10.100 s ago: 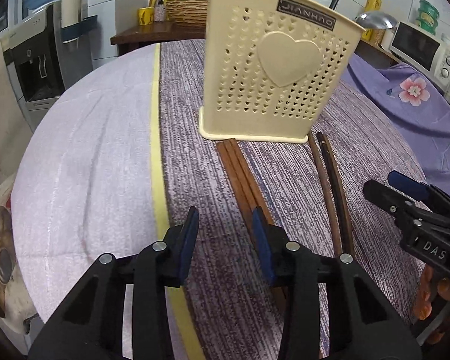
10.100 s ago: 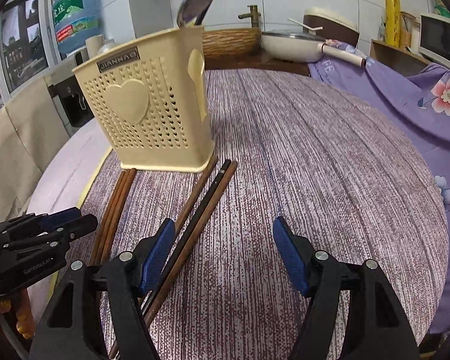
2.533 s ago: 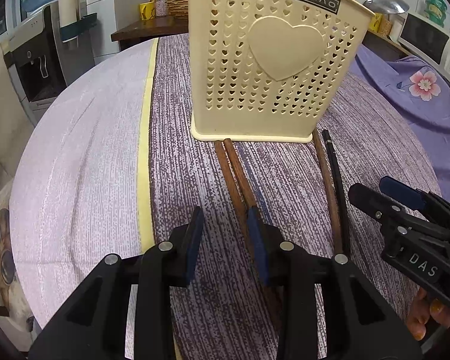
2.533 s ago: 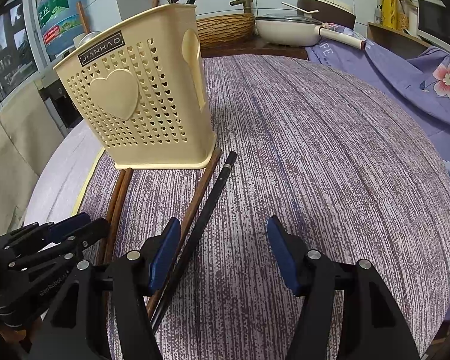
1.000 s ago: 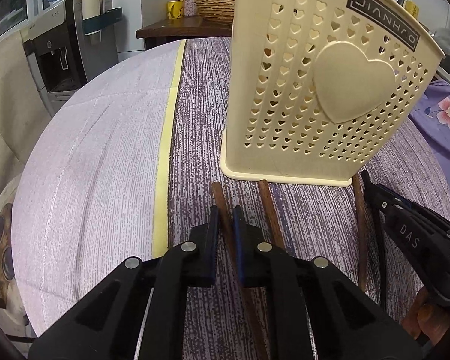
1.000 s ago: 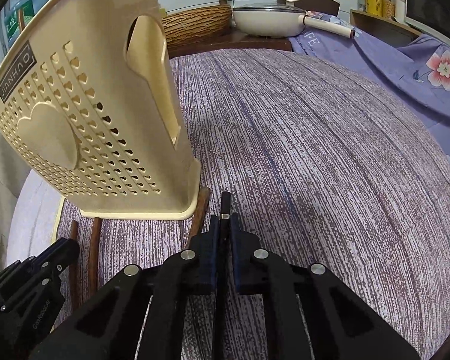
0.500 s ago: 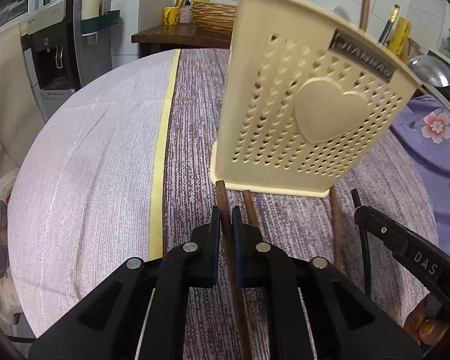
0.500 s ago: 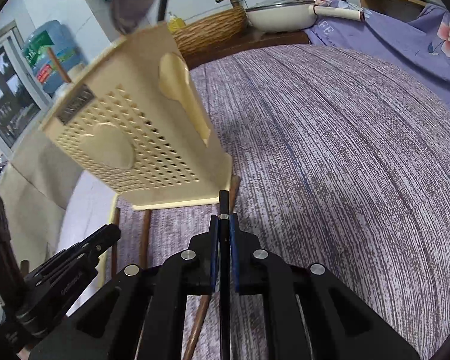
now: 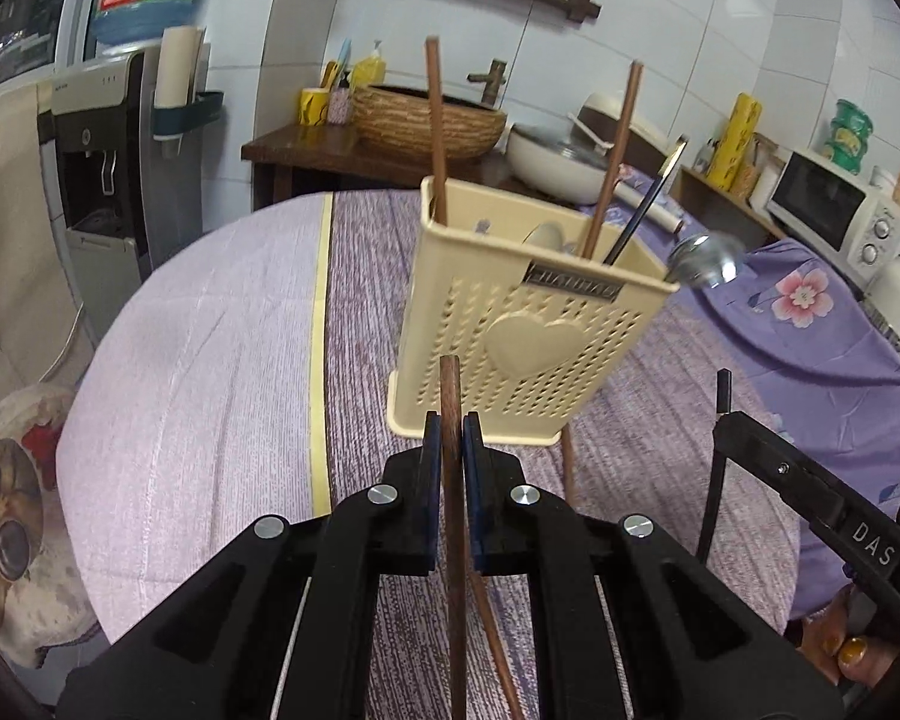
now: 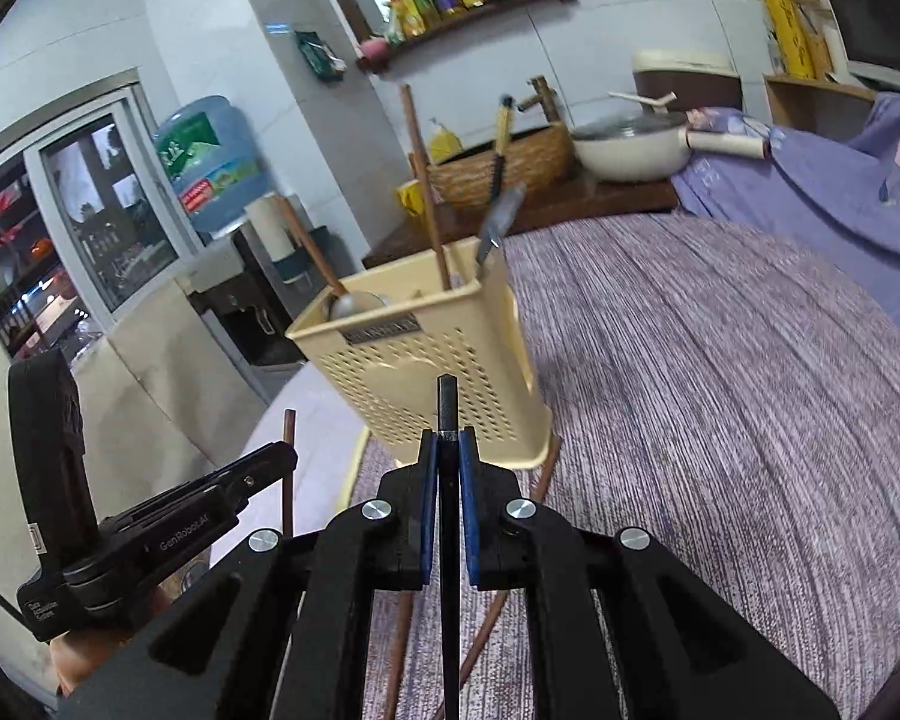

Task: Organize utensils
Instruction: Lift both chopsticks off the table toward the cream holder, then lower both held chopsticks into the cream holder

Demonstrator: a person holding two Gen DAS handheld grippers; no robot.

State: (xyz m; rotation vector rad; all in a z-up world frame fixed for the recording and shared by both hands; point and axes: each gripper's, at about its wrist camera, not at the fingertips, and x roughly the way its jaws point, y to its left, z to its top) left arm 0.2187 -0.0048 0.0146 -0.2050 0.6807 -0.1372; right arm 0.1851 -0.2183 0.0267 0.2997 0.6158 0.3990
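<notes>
Both chopsticks, flat on the cloth a second ago, are now lifted clear in clamped grippers.

Left wrist view: left gripper [image 9: 450, 426] has its blue pads pinched narrow on a brown chopstick [image 9: 451, 396], tip pointing to 12 o'clock at the cream utensil holder [image 9: 528, 336]. The holder stands on the purple tablecloth [image 9: 366, 312] and contains two brown chopsticks, a dark one and a ladle. Two more brown chopsticks [image 9: 567, 462] lie on the cloth below the holder's base. At 3 o'clock the right gripper [image 9: 727, 420] carries a black chopstick [image 9: 714, 480].

Right wrist view: the right gripper [image 10: 449, 441] is closed tight on the black chopstick [image 10: 447, 408], the holder [image 10: 426, 378] directly at 12 o'clock. At 9 o'clock the left gripper [image 10: 282, 456] holds its brown chopstick [image 10: 288, 450] upright.
</notes>
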